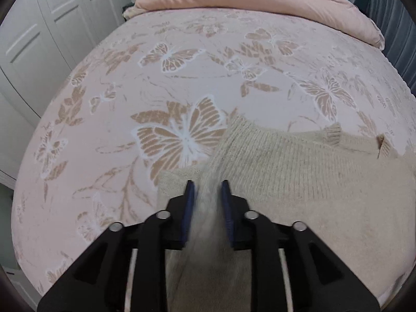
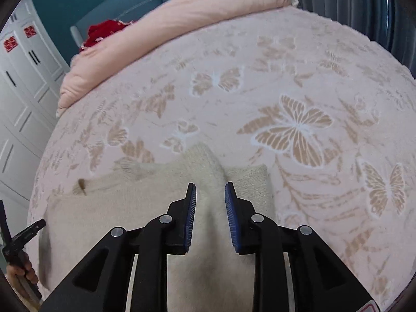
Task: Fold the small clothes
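A: Risks from here?

B: Both holds look thin. The left gripper point(image 1: 207, 189) has a bunched ridge of the sweater point(image 1: 299, 176) between its jaws, which stand narrowly apart and pinch it. The fabric there is blurred, so I can't judge how deep the bite goes. A soft knit could slide out if pulled hard.

A: And the other side?

B: The right gripper point(image 2: 210, 191) is the same: jaws slightly apart, a raised fold of sweater between them. If one side slips, the fold goes crooked. Uneven pulls would also drag the body across the bed point(image 1: 117, 98).

A: The sweater itself?

B: Cream ribbed knit, fuzzy. Lifted between the jaws, otherwise flat on the bed beyond and beside them, the ribbed collar point(image 1: 334, 132) ahead.
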Tool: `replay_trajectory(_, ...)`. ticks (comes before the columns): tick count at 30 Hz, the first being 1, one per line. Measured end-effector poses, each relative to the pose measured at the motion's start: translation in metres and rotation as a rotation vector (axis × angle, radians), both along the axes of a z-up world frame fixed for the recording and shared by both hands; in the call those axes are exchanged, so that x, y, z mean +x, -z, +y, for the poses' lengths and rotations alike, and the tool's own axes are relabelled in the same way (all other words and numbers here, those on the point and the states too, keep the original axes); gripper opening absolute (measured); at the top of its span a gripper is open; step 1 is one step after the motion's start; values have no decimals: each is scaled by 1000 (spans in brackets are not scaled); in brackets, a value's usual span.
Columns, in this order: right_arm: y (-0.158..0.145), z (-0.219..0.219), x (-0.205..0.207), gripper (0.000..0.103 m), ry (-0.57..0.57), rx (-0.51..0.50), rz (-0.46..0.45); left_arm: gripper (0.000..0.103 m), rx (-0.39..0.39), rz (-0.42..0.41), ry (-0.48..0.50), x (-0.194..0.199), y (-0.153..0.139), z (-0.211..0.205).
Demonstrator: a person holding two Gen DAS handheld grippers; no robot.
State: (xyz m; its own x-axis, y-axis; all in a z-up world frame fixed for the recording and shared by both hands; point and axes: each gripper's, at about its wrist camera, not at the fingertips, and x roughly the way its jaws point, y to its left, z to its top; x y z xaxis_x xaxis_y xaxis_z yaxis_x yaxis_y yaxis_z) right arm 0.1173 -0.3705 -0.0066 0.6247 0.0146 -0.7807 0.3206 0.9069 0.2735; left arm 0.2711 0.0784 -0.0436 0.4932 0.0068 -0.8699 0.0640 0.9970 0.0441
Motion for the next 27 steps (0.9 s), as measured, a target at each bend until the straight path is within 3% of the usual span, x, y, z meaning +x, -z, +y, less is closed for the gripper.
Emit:
replay_trajectory(2, -20, 16, -26, 36, -47, -17, -35, 55, -17, -48, 7, -26, -20, 2)
replay_trajectory(5, -19, 49, -66, 35, -136, 98, -66, 56, -124, -65, 12, -71, -39, 2)
replay_trajectory(7, 0, 84, -78, 26, -207, 102, -20, 56, -212, -35, 44, -98, -37, -7)
replay_trajectory(9, 28, 100, -82, 9, -254, 42, 69, 56, -197, 27, 74, -117, -19, -24)
replay_trajectory(10, 43, 95, -86, 0, -225, 4, 107, 56, -162, 69, 72, -123, -5, -29)
replay_trajectory(11, 55, 77, -93, 0, -158, -1, 127, 55, -133, 118, 49, -126, 10, -30)
replay_trajectory(13, 67, 35, -111, 0, -40, 72, 121, 55, -155, 149, 22, -135, 26, -20)
replay_trajectory(15, 56, 18, -121, 0, 9, 119, 118, 55, -136, 137, 45, -141, 24, -17)
replay_trajectory(18, 34, 22, -129, 1, 5, 68, 61, 55, -130, 148, 47, -145, 26, -16)
replay_trajectory(20, 54, 18, -123, 0, 12, 1, 138, 56, -127, 144, 33, -145, 28, -17)
replay_trajectory(22, 65, 7, -128, 0, 38, 85, 143, 56, -118, 146, 19, -146, 27, -19)
replay_trajectory(24, 38, 8, -137, 0, 67, 98, 97, 56, -125, 159, 8, -149, 21, -18)
replay_trajectory(25, 24, 10, -141, 10, 68, 81, 48, 56, -144, 153, 4, -152, 15, -15)
replay_trajectory(27, 8, 10, -144, 41, 95, 15, 13, 56, -175, 134, -14, -160, 6, -7)
